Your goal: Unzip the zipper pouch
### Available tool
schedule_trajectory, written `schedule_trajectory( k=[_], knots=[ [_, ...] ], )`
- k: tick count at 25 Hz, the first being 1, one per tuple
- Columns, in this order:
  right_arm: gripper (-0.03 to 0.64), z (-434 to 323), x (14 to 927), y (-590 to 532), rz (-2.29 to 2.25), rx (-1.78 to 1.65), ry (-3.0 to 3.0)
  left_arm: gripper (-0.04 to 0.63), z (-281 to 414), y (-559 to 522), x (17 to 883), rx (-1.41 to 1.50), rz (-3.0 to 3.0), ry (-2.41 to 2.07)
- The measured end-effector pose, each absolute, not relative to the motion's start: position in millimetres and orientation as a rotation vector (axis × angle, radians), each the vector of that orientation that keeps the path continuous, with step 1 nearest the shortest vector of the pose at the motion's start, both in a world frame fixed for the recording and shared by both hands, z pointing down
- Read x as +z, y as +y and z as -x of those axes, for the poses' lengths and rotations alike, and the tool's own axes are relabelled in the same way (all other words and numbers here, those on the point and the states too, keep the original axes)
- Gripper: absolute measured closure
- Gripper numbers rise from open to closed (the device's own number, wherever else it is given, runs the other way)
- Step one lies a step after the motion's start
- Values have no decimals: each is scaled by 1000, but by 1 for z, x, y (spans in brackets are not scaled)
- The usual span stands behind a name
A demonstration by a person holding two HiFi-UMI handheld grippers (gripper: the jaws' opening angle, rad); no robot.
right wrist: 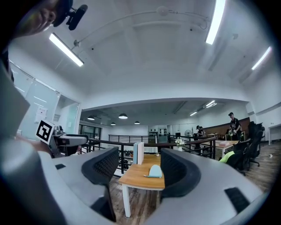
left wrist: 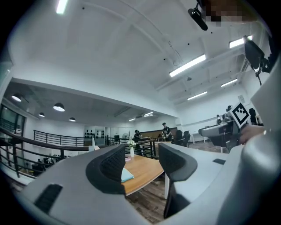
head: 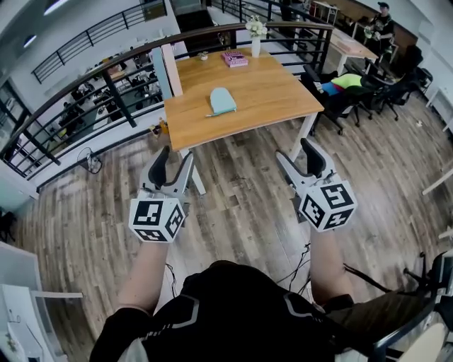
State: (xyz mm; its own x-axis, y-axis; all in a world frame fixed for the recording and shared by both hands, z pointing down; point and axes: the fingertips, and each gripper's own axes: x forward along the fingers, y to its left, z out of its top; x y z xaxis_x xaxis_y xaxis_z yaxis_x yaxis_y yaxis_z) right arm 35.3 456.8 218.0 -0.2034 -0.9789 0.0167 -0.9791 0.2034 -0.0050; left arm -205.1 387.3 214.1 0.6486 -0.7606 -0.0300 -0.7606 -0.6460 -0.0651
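Note:
The light blue zipper pouch [head: 223, 100] lies flat in the middle of a wooden table [head: 276, 88], well ahead of both grippers. My left gripper [head: 177, 157] is held over the wooden floor short of the table's near edge, its jaws open and empty. My right gripper [head: 295, 152] hangs level with it on the right, also open with nothing between its jaws. In the left gripper view the pouch [left wrist: 127, 176] shows partly behind the left jaw of that gripper [left wrist: 140, 165]. The right gripper view frames the pouch [right wrist: 155, 171] between the spread jaws of that gripper [right wrist: 140, 167].
A white vase with flowers [head: 255, 35] and a pink book [head: 234, 58] stand at the table's far edge. A black railing [head: 106, 67] runs behind and to the left. Office chairs [head: 340, 88] crowd the right side; a person [head: 383, 21] stands at a far table.

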Motion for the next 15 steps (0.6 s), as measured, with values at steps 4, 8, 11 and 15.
schedule_trajectory(
  k=[4,8,11,15],
  knots=[
    [310,-54,221,452,-1962,15,-2453,342,192,380,225,-57,2778,1330],
    [310,-57,230,435,-1931,49,-2476,342,183,368,236,-125,2784,1327],
    [310,-57,237,419,-1915,55,-2487,342,178,349,245,-139,2790,1323],
    [310,-55,250,382,-1883,79,-2468,342,174,308,259,-124,2824,1318]
  ],
)
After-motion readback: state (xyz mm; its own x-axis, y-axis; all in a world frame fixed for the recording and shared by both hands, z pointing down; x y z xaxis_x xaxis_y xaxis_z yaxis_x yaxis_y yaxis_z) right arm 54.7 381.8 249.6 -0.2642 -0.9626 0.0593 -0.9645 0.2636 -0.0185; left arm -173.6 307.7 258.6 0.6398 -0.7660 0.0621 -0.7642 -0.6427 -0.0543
